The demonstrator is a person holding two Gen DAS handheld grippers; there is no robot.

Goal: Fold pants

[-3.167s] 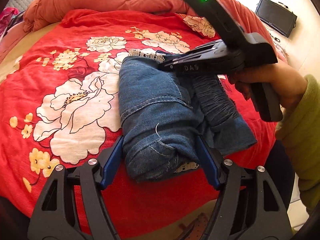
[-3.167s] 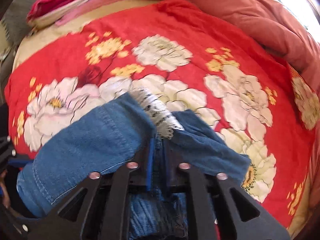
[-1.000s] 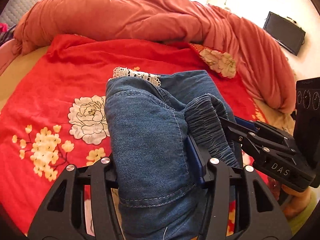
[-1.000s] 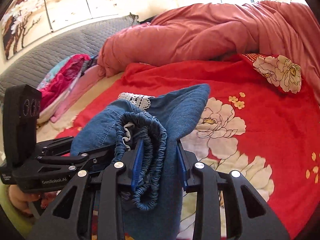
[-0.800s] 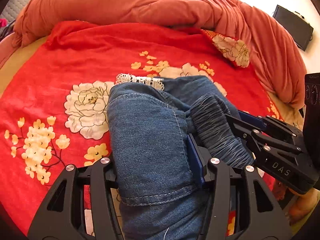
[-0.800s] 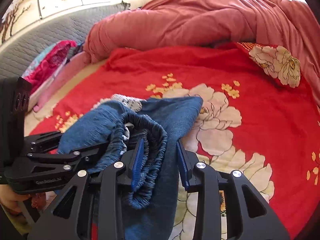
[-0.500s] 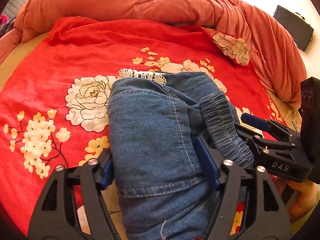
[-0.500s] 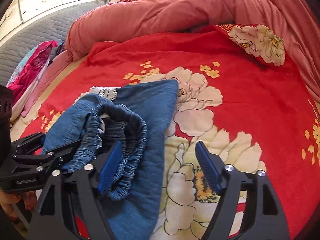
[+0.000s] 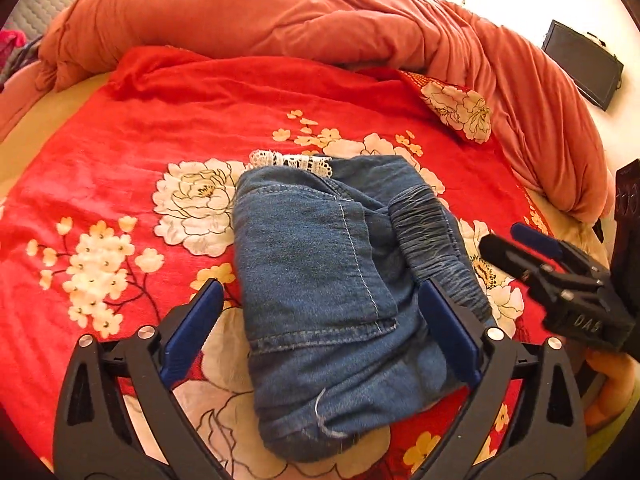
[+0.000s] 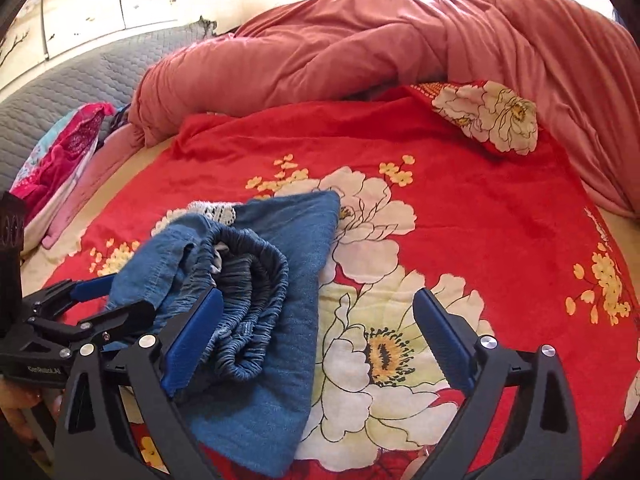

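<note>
Pants [image 9: 332, 292] lie as a compact denim bundle on the red floral bedspread [image 9: 120, 200], elastic waistband [image 10: 248, 292] bunched on top and lace trim [image 9: 292, 160] showing at the far edge. Risk: the loose upper layers could spring apart or slide, since nothing pins the waistband and the bedspread is soft. Snagging is possible if either tool withdraws low across the cloth. Left tool [image 9: 320, 328]: jaws opening, near full width, straddling the bundle without pressing it. Right tool [image 10: 316, 340]: jaws opening wide, its left pad against the waistband, gripping nothing.
</note>
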